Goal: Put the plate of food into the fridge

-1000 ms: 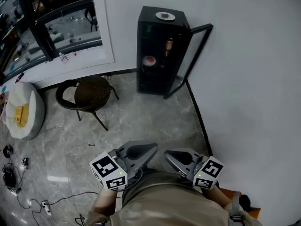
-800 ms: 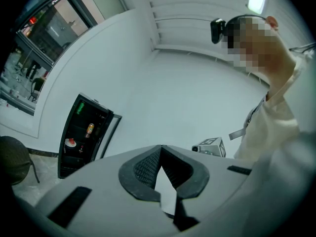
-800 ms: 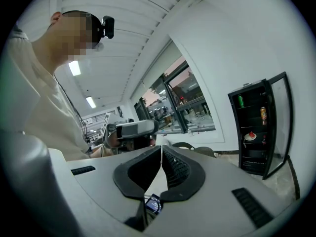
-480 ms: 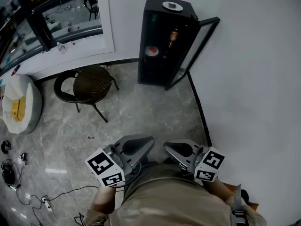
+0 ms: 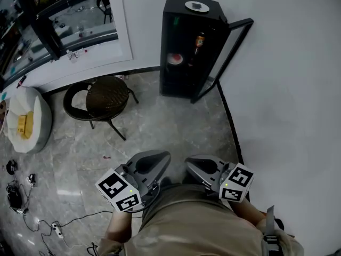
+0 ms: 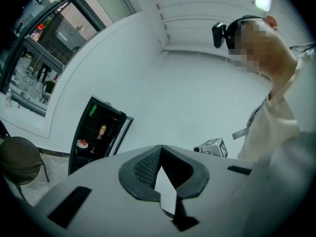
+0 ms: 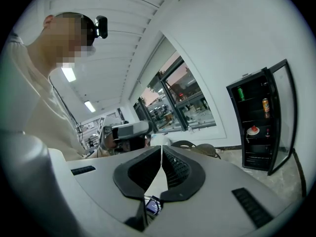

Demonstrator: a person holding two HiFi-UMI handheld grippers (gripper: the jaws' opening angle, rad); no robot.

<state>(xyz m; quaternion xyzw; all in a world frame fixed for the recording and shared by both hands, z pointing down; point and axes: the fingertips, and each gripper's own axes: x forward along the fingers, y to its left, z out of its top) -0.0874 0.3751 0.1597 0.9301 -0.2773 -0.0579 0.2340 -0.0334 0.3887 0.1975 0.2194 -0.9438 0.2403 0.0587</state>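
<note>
Plate of food (image 5: 174,59) on a fridge (image 5: 173,12) shelf, well ahead of left gripper (image 5: 164,159) and right gripper (image 5: 189,162) (both closed, empty); neither has moved lately, so placement appears finished.

Grey floor (image 5: 170,129) under fridge (image 5: 181,84), wicker chair (image 5: 106,96)

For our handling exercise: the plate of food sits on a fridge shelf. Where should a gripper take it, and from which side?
Take the plate by its near rim, one jaw above and one below, coming in level through the open front of the fridge. It lies flat, food in the middle, likely little room overhead.
</note>
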